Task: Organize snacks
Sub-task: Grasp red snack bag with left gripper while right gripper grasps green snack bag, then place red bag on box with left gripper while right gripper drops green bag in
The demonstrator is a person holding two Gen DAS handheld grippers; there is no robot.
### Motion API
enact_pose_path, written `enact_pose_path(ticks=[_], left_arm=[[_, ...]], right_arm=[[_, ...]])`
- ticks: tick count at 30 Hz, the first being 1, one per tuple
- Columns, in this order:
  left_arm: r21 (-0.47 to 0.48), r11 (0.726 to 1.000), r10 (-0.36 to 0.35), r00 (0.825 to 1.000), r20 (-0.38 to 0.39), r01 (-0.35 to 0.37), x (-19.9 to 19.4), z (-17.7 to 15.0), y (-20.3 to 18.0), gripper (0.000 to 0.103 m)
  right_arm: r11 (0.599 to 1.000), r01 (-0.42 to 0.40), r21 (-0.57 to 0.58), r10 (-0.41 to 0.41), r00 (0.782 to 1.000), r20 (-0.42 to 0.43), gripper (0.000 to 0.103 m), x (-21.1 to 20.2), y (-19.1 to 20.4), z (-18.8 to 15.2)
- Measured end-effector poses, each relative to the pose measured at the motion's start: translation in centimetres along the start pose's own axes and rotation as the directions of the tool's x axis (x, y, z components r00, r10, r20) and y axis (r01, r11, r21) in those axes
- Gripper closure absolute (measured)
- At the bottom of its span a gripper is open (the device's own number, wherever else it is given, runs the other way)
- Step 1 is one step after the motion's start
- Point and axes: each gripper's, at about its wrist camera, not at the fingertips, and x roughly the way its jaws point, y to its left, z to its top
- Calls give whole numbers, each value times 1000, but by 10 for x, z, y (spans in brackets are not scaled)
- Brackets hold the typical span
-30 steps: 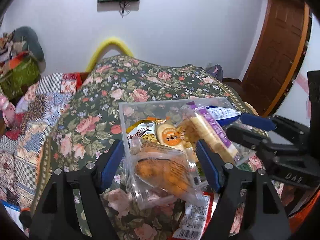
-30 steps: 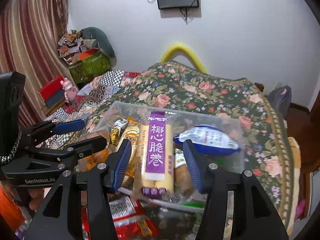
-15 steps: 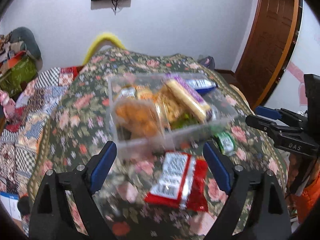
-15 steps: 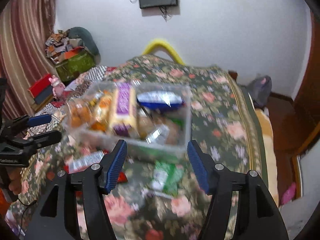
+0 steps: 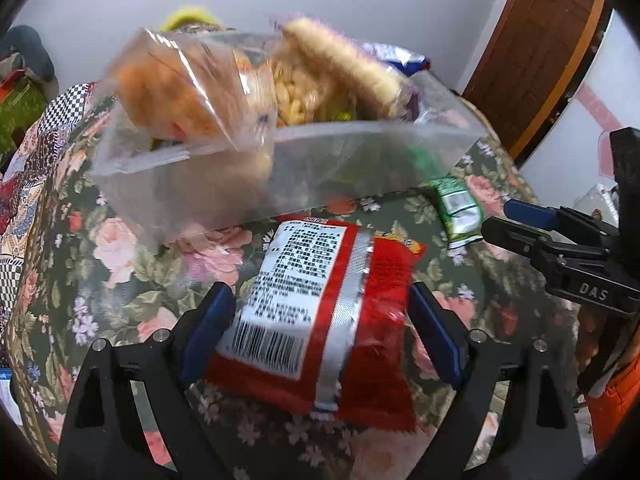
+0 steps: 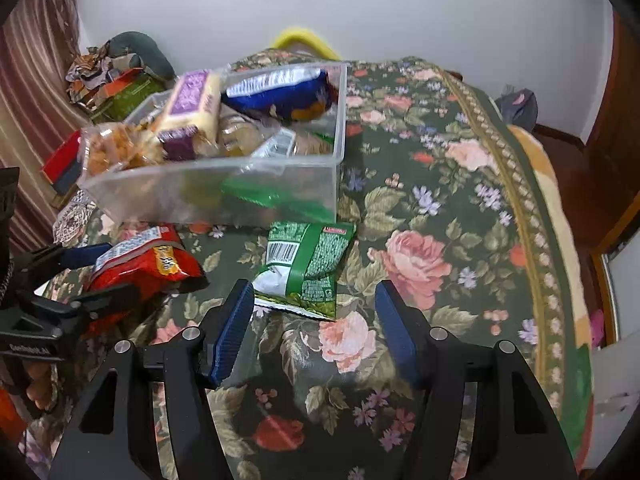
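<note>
A clear plastic bin (image 5: 248, 184) (image 6: 208, 192) full of snack packs stands on the floral bedspread. A red snack bag (image 5: 320, 312) (image 6: 148, 260) lies in front of it. My left gripper (image 5: 320, 332) is open with its fingers on either side of the red bag, not closed on it. A green snack bag (image 6: 308, 268) (image 5: 456, 208) lies to the right of the red one. My right gripper (image 6: 316, 328) is open and empty, just short of the green bag's near edge.
The floral bedspread (image 6: 440, 200) stretches to the right and slopes off at its bordered edge. A wooden door (image 5: 540, 52) stands at the right. Clutter and a striped curtain (image 6: 28, 92) are at the left.
Both grippers have drawn back from the bin and dropped low toward the bedspread. The left one now straddles the red bag; the right one now faces the green bag.
</note>
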Motion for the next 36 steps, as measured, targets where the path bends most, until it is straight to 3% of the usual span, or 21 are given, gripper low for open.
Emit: enact_pose_path(ticks=[6,10,12,16,19,28,36], left_arm=[[28,999,17,1000,14,-17,14,2,-7,14],[43,999,29,999,28,-30,18,0,-12,14],[44,998,31,999,43,-33,19,-1,-16,17],[64,998,6,999,52,-9,14,-3,-17,35],[78,997,-13,998,56,9,8,-3,-19,36],[90,996,-29,992,126,18,-38,-2,-27,36],[52,998,-44,969,243,32,-92,22,-22,36]], right_arm=[[1000,-17,0,17,1000,-13,44,18,5,7],[999,-32,15,32,999,-23,51,27,7,8],[1000,-21,23,22,1000,-17,56,26,7,7],[999,-29,44,29,999,-12,63,22,3,5],[998,-33,51,34,999,-8,64,17,0,4],[1000,-14,18,13,998,68,64,-23,2,6],[999,-36,-15,38,984,171,64,-60,11,27]])
